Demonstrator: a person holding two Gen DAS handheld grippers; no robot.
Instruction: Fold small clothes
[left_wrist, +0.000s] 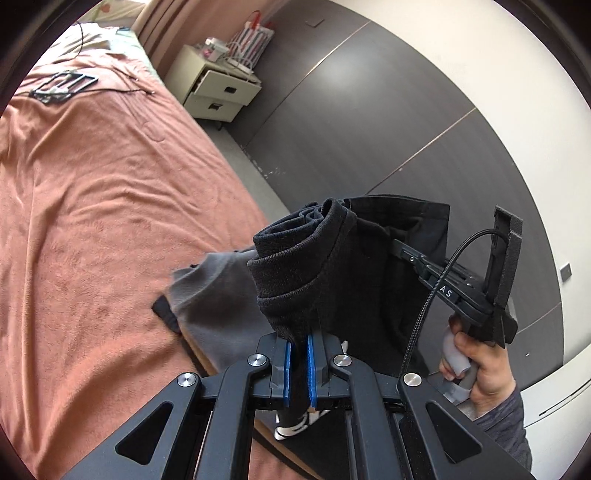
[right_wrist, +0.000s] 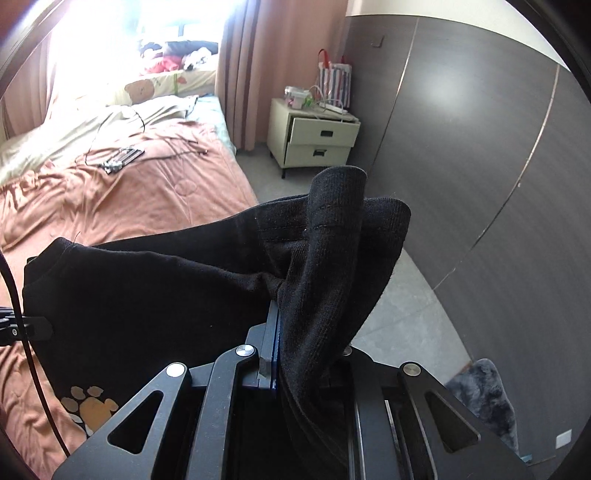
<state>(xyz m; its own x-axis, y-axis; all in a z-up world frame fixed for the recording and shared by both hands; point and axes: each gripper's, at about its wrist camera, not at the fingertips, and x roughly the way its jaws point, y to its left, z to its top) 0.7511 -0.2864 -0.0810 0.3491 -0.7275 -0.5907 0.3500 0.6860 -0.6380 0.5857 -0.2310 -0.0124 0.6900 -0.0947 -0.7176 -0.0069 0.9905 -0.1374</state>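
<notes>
The black garment (left_wrist: 317, 266) is held in the air above the bed's (left_wrist: 92, 221) near edge, stretched between both tools. The left tool (left_wrist: 299, 354) is clamped on a bunched, ribbed fold of it, blue pads (left_wrist: 287, 373) pressing the cloth from either side. The right tool (right_wrist: 275, 354) is likewise closed on the garment, the fabric rising in a peak above the jaws and draping over the right-hand finger, which is hidden. The bed's pink cover lies broad and bare beyond the garment, apart from a dark frame-like item (left_wrist: 62, 85) and a thin cable far up the bed; grey floor (right_wrist: 399, 295) runs open between the bed's edge and the dark wardrobe doors (right_wrist: 480, 166), with a cream nightstand (right_wrist: 314, 136) at the bed's far corner. Only the left view shows a grey cloth (left_wrist: 218, 295) on the bed under the garment, and the hand (left_wrist: 480, 365) gripping the right tool's handle. Only the right view shows a paw print (right_wrist: 90, 406) at the garment's lower part, and a grey fluffy rug (right_wrist: 484, 395) on the floor beside the wardrobe.
</notes>
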